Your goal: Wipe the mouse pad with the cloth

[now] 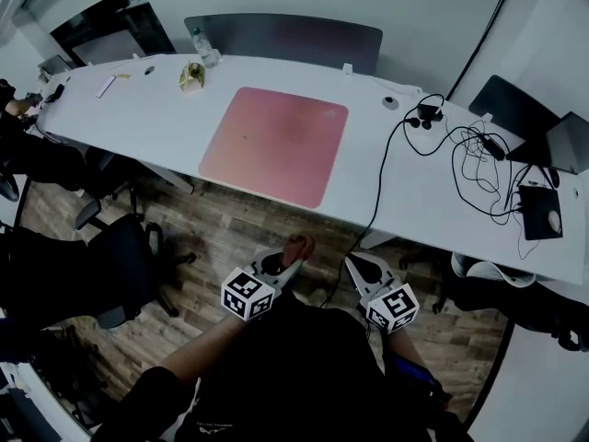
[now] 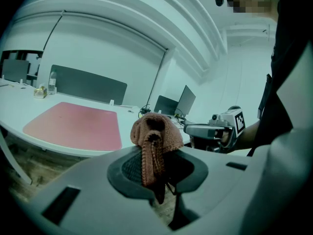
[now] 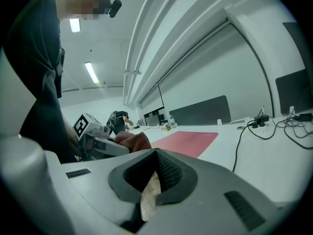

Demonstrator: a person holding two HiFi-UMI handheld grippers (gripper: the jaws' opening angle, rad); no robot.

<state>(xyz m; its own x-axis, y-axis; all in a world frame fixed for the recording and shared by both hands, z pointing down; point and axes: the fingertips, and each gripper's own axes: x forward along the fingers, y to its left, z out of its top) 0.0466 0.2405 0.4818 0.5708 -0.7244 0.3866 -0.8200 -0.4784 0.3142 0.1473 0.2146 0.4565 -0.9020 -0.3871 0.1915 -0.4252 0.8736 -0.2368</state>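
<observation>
Brown knitted cloth (image 2: 154,131) sits bunched and clamped between the fingers (image 2: 128,169) of the left gripper (image 2: 157,182), held over the wooden floor (image 1: 221,238) just off the near edge of the counter (image 1: 156,109). The pink mouse pad (image 1: 274,145) lies flat mid-counter, close to that near edge, apart from the cloth. The right gripper (image 3: 155,182) has its fingers (image 3: 172,173) together, gripping nothing, beside the left

The left claw (image 2: 156,173) is seen clamped on a brown cloth (image 2: 155,131), which is bunched just beyond its tips. Ahead and to the left of this claw, a pink mouse pad (image 2: 73,126) is laid flat on the white surface (image 2: 14,106). To its right, the right claw (image 2: 195,130) is held near the cloth, apart from it.
</observation>
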